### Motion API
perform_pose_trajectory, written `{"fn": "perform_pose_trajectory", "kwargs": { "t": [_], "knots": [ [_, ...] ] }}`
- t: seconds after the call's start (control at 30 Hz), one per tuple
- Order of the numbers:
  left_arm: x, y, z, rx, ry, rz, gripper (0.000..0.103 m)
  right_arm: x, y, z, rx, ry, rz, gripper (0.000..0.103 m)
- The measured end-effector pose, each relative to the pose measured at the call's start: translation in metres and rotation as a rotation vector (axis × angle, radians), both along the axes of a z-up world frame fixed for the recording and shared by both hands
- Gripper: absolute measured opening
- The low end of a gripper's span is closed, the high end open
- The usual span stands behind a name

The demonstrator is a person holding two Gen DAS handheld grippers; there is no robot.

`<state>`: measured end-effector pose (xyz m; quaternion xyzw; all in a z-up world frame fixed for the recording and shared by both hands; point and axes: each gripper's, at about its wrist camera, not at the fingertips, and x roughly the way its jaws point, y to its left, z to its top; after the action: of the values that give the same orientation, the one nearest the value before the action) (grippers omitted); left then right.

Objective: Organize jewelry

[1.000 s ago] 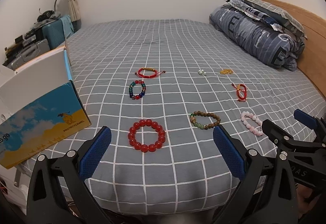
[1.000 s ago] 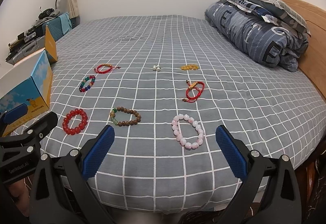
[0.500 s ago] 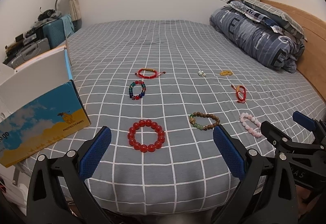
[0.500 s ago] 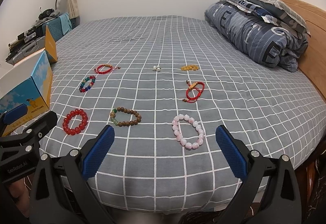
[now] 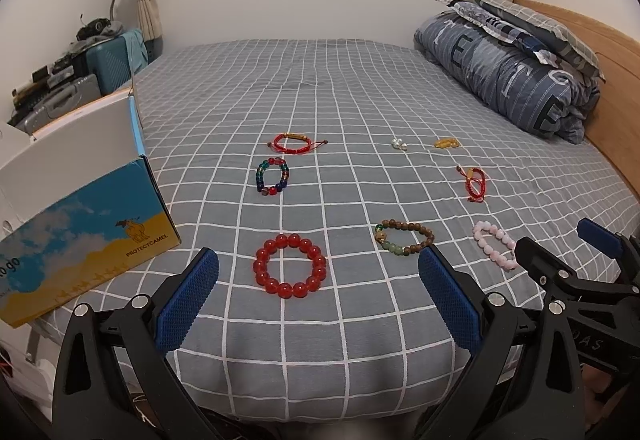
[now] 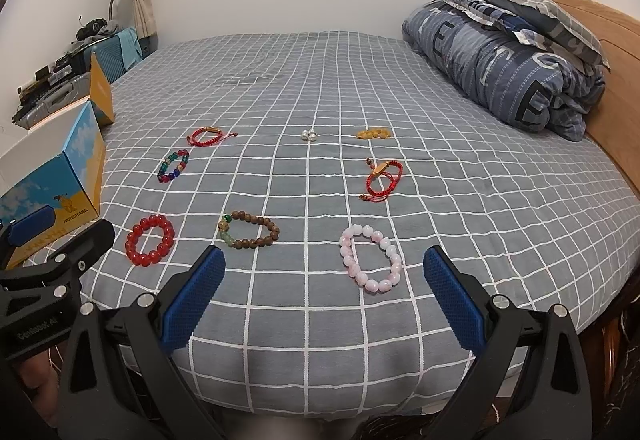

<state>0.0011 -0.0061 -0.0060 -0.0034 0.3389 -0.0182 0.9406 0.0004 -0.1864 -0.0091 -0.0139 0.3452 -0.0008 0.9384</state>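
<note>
Several bracelets lie on the grey checked bed. A red bead bracelet (image 5: 290, 266) sits just ahead of my open left gripper (image 5: 318, 300). Right of it lie a brown wooden bracelet (image 5: 404, 238) and a pink bead bracelet (image 5: 494, 245). Farther off are a multicoloured bracelet (image 5: 273, 176) and two red cord bracelets (image 5: 294, 143) (image 5: 475, 183). My right gripper (image 6: 323, 294) is open near the bed's front edge, with the pink bead bracelet (image 6: 370, 258) just beyond its fingertips and the brown wooden bracelet (image 6: 248, 230) to the left. Both grippers hold nothing.
An open blue and yellow box (image 5: 80, 216) stands at the bed's left edge. Small white beads (image 6: 309, 135) and a yellow piece (image 6: 374, 133) lie mid-bed. A folded duvet with pillows (image 6: 508, 56) fills the far right by the wooden headboard (image 6: 612, 100). Suitcases (image 5: 112, 60) stand at the left wall.
The left wrist view has tilted slightly, so the bracelets sit a little lower and nearer the gripper. The right wrist view is nearly unchanged. Nothing was picked up.
</note>
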Motion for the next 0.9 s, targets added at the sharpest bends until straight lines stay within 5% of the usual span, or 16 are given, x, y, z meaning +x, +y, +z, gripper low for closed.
{"fn": "perform_pose_trajectory", "kwargs": {
  "t": [0.9],
  "knots": [
    [0.0003, -0.0022, -0.0021, 0.009, 0.005, -0.005, 0.098, 0.0000, -0.0062, 0.0037, -0.002, -0.009, -0.007, 0.096]
  ]
}}
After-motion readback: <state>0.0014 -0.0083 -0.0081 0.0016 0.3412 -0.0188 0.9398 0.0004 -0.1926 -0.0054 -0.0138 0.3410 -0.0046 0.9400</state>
